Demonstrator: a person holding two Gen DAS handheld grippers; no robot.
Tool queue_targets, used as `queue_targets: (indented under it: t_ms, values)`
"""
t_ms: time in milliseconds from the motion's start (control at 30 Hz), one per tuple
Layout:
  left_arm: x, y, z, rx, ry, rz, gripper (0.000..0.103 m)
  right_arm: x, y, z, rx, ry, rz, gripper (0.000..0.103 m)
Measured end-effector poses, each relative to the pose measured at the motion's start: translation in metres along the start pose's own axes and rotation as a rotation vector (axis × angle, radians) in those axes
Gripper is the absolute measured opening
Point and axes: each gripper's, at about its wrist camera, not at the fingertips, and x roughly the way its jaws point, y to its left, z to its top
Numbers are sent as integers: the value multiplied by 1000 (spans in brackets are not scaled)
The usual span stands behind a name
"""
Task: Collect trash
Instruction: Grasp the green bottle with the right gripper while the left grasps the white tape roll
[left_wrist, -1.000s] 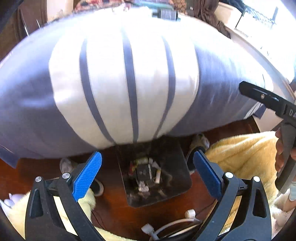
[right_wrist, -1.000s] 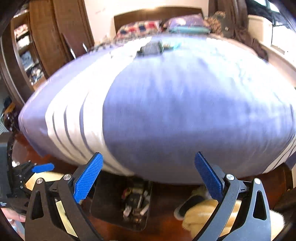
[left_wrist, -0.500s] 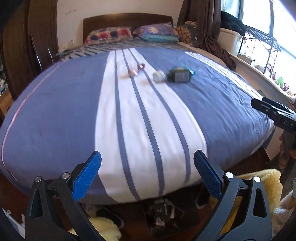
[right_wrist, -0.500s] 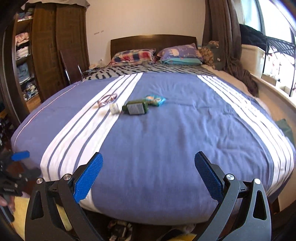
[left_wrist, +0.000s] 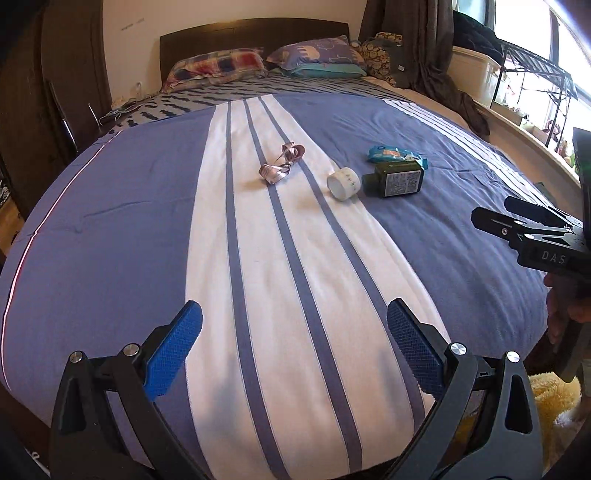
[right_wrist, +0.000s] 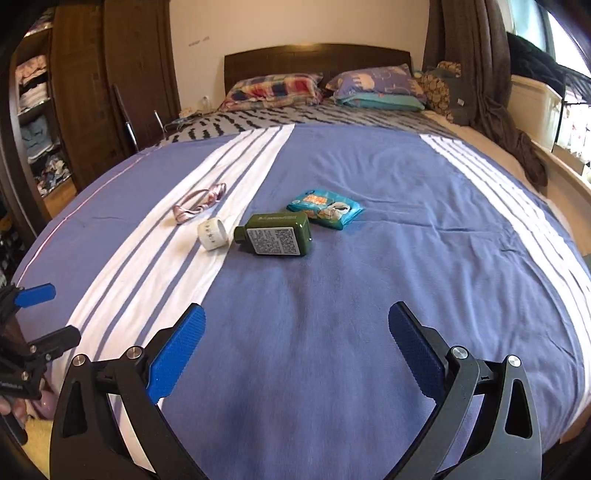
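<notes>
Four bits of trash lie mid-bed: a crumpled pink wrapper (left_wrist: 282, 164) (right_wrist: 199, 203), a small white cup on its side (left_wrist: 343, 183) (right_wrist: 212, 233), a dark green bottle lying flat (left_wrist: 394, 180) (right_wrist: 275, 234) and a blue snack packet (left_wrist: 395, 154) (right_wrist: 325, 208). My left gripper (left_wrist: 293, 349) hangs open over the foot of the bed, well short of them, nothing between its fingers. My right gripper (right_wrist: 295, 345) is open too, over the blue cover near the bed's foot, empty. Each gripper shows at the edge of the other's view.
The bed (right_wrist: 406, 258) has a blue cover with white stripes; pillows (right_wrist: 275, 88) rest against a dark headboard. A wardrobe (right_wrist: 74, 92) stands left; dark clothes (left_wrist: 465, 103) and a window ledge run along the right. A yellow fluffy rug (left_wrist: 550, 391) lies by the foot.
Both grippers have risen from pointing at the floor under the bed's foot to looking across the bed top; the trash has come into view. Both stay open.
</notes>
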Motion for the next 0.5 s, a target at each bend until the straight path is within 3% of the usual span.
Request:
queue_targets:
  t_ms: [300, 500]
  values:
    - [42, 6, 28, 5, 36, 10, 95, 82, 5, 36, -43, 113, -11, 99]
    - [61, 4, 44, 20, 46, 6, 95, 113, 12, 56, -108, 143, -22, 99]
